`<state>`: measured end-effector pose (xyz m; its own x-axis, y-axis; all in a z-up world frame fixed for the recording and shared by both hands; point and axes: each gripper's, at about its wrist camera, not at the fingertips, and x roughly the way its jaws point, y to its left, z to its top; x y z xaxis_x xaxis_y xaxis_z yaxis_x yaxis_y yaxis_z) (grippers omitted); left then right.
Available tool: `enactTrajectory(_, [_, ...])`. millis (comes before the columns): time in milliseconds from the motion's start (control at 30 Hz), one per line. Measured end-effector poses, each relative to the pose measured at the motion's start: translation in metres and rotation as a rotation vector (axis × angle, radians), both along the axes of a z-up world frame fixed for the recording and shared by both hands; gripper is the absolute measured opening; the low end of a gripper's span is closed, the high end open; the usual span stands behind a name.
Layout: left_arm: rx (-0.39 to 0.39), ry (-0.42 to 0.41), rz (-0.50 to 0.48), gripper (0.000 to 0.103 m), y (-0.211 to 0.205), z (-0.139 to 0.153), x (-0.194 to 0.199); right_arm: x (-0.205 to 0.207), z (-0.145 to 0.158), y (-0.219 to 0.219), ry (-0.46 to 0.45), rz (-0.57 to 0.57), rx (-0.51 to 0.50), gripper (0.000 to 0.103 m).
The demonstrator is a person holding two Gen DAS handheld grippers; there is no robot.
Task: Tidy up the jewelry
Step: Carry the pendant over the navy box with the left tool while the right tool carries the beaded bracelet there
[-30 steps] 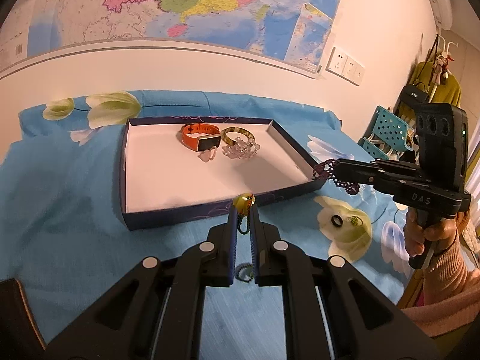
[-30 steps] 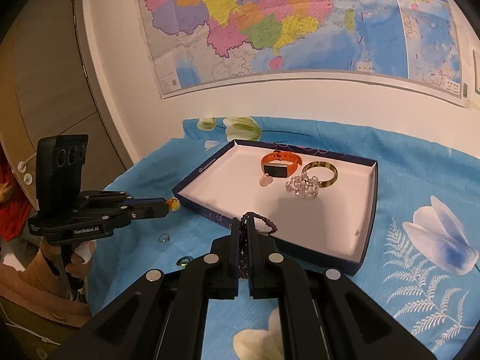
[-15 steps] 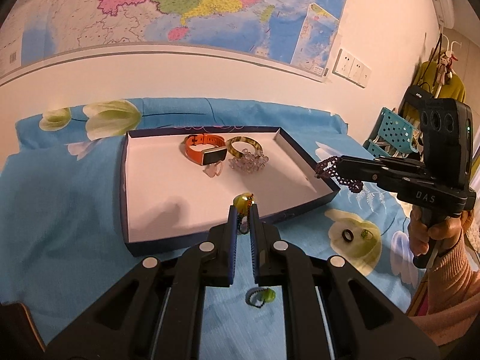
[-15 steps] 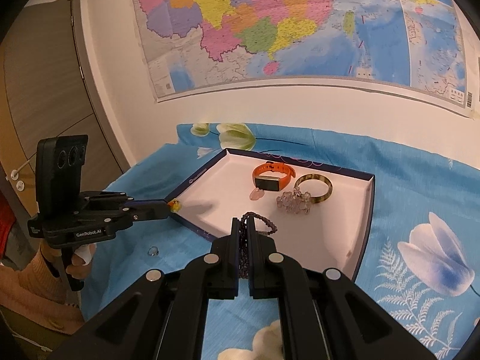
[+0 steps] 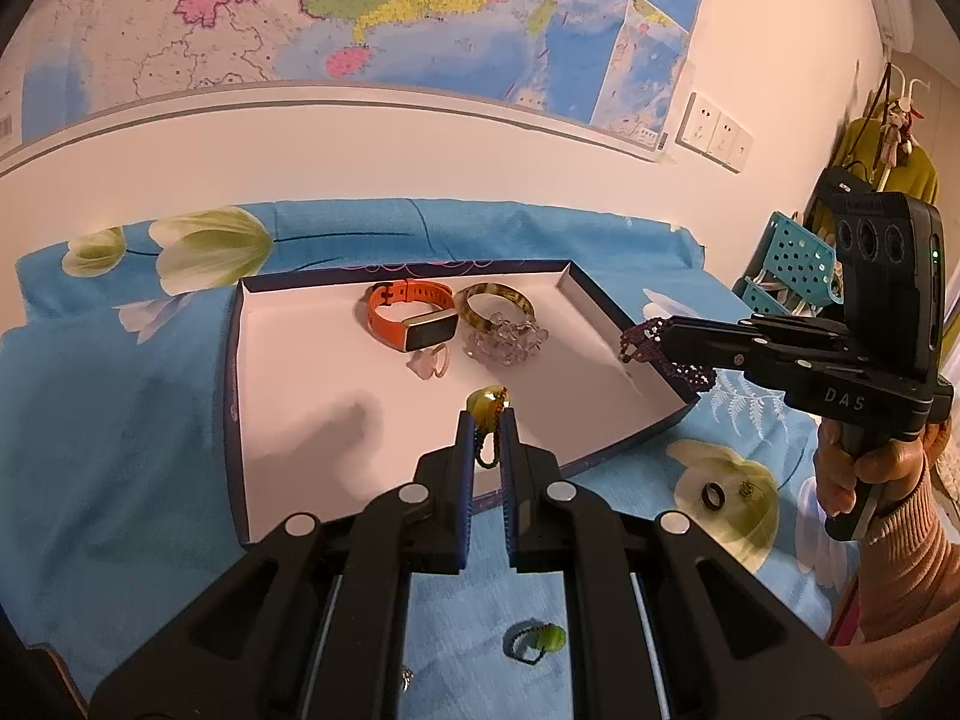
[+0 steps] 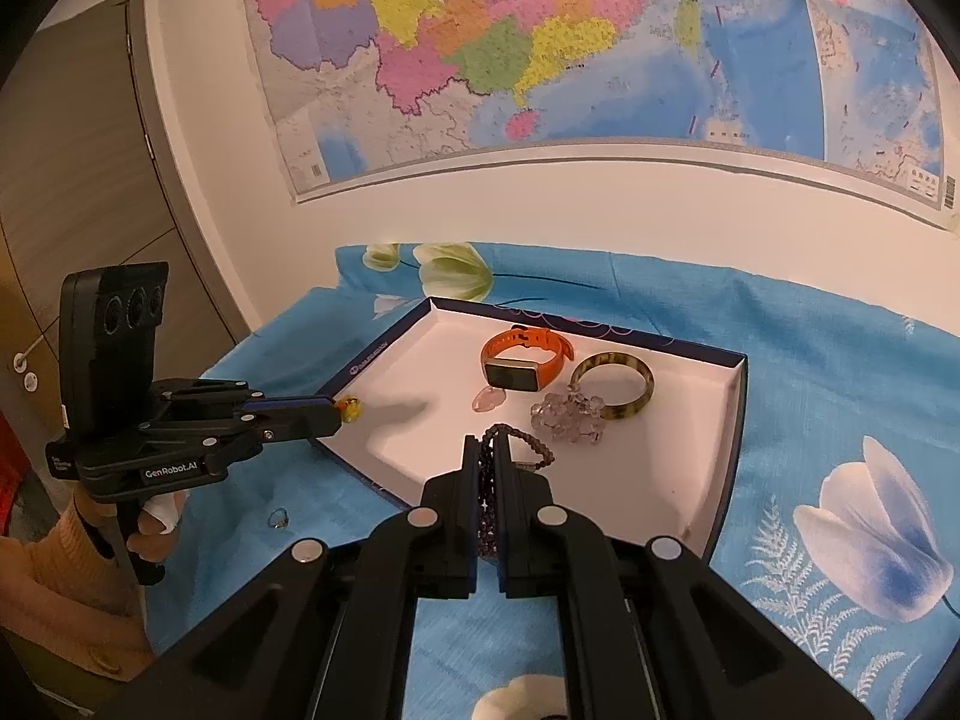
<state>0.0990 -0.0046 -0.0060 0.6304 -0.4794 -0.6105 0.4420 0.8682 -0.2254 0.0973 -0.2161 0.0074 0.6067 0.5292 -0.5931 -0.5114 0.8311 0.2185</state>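
My left hand-held gripper (image 5: 487, 414): pinching a small yellow bead ring (image 5: 487, 401), light, slippery.
My right hand-held gripper (image 6: 487, 450): pinching a floppy purple bead bracelet (image 6: 521, 443).
Box (image 5: 235, 360): just ahead.

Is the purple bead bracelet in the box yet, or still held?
Still held. The right hand-held gripper is shut on the bracelet, which hangs above the box floor, not resting on it.

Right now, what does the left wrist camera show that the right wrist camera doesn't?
Only the left wrist view shows a black ring and a green-bead ring lying on the blue cloth, plus wall sockets. Only the right wrist view shows a door and a small clear piece on the cloth. Both show the box, the orange band, the bangle and the wall map.
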Motion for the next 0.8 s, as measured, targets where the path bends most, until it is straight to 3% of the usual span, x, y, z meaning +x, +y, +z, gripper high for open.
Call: enactTrajectory(800, [0.050,0.049,0.004,0.008,-0.015,-0.012,0.037,0.035,-0.012,0.005,0.056,0.023,-0.015,0.003])
